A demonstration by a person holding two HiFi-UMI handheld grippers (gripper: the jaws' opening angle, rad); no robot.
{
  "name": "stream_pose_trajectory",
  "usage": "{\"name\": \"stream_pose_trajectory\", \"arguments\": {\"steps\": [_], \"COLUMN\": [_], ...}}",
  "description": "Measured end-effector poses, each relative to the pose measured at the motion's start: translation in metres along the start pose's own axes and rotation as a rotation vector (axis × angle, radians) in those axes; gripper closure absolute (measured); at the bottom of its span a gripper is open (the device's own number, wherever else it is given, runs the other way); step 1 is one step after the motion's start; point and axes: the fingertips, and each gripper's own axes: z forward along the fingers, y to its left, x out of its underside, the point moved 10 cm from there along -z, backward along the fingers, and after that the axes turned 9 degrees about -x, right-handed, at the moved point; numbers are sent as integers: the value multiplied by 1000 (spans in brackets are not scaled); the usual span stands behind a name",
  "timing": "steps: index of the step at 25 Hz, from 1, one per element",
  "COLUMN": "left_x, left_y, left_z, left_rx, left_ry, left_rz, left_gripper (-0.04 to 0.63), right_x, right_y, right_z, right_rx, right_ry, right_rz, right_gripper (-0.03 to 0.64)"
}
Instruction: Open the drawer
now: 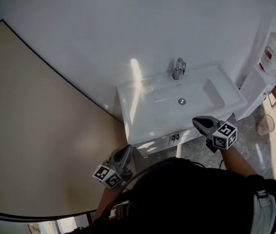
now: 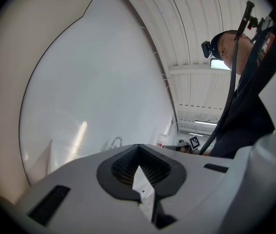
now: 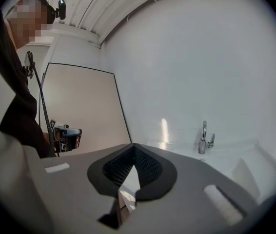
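**Presently: Drawer Closed, Approach Stage**

Status: the task has not progressed beyond approach. The drawer (image 1: pixel 163 142) sits in the front face of the white vanity (image 1: pixel 128 112), directly below the basin and the faucet (image 1: pixel 179 68). Its front lies flush with the cabinet, so it reads as fully closed. A small dark pull (image 1: pixel 175 137) shows at the centre of that front. From the steep head view its exact form cannot be confirmed; it may be a pair of knobs.

Tongs:
- The left gripper (image 1: pixel 127 150) is clenched on nothing, jaws tip to tip. It is held beside the vanity's left corner, apart from the drawer.
- The right gripper (image 1: pixel 199 123) is likewise clamped together and empty. It hovers over the front edge of the basin, near the pull but not touching it.

Remaining steps, as judged: release one set of jaws, bring it down to the pull, grasp it, then draw the front outward.
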Motion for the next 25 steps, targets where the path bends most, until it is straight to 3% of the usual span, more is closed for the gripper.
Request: {"name": "stream_pose_trajectory", "arguments": {"steps": [6, 15, 22, 25], "left_x": [-4, -10, -7, -5], "left_y": [-6, -38, -56, -59], "left_z": [42, 108, 148, 161], "left_rx": [-84, -244, -329, -332], "left_ry": [-6, -69, -66, -56], "left_rz": [16, 38, 46, 43], "left_gripper": [595, 595, 595, 595], "right_x": [-5, -40, -43, -38], "right_y": [-61, -162, -215, -227], "right_z": [18, 41, 54, 56], "right_rx": [-77, -264, -359, -372], "right_ry": [-13, -17, -11, -4], "right_rz": [-21, -64, -45, -30], "right_gripper": [617, 617, 617, 617]}}
